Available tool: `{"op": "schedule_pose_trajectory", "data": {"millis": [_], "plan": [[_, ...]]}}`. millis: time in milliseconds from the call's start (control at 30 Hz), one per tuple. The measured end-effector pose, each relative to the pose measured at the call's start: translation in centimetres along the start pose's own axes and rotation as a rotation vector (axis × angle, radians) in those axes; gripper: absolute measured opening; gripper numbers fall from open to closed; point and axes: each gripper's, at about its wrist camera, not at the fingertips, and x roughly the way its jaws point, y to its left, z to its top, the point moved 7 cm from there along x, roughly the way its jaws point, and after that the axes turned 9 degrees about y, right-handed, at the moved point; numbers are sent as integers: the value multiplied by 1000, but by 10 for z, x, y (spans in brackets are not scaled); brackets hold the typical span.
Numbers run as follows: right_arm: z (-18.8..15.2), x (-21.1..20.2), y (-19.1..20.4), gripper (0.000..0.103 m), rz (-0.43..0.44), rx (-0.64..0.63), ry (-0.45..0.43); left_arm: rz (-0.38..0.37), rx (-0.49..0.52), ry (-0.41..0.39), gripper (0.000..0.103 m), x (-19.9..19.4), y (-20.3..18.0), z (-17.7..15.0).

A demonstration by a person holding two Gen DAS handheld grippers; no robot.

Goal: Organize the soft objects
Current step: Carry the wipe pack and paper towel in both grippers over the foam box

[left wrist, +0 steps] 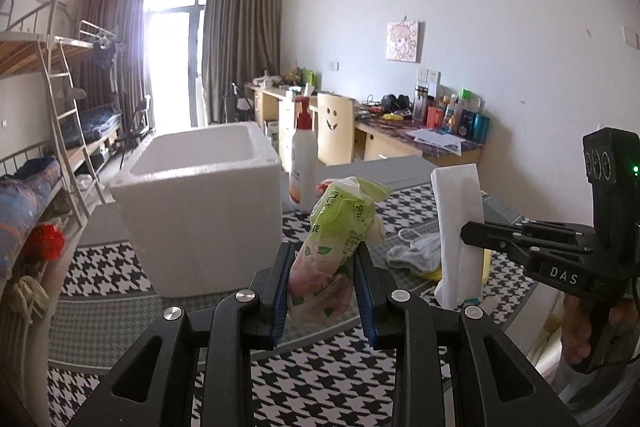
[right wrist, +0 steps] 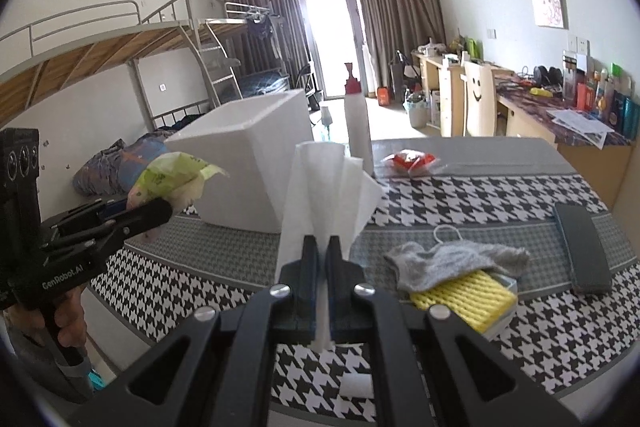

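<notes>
The left hand-held gripper [left wrist: 323, 269] pinches a green tissue pack [left wrist: 338, 247], raised above the bench [left wrist: 120, 271], with a foam box [left wrist: 200, 203] ahead to its left. The right hand-held gripper [right wrist: 323, 259] is clamped on a white tissue [right wrist: 320, 195]; a grey sock [right wrist: 444, 263] lies to its right.

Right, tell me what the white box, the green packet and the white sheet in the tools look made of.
White box: likely foam, thick matte walls with a faintly grainy face.
Green packet, pinched in the left tool: thin printed plastic film, crinkled and slightly glossy.
White sheet, held by the right tool: soft tissue or paper towel, matte, folding limply; which one is unclear.
</notes>
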Motion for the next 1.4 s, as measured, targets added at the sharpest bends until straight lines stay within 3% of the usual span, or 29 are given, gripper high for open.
{"op": "schedule_pose_trajectory", "data": {"millis": [933,1400], "plan": [[57,-1,9,6,3,-26,-105,36,2,-70,31,10,8,59],[91,1,17,6,-13,-49,-141,102,-4,-111,31,14,22,90]]}}
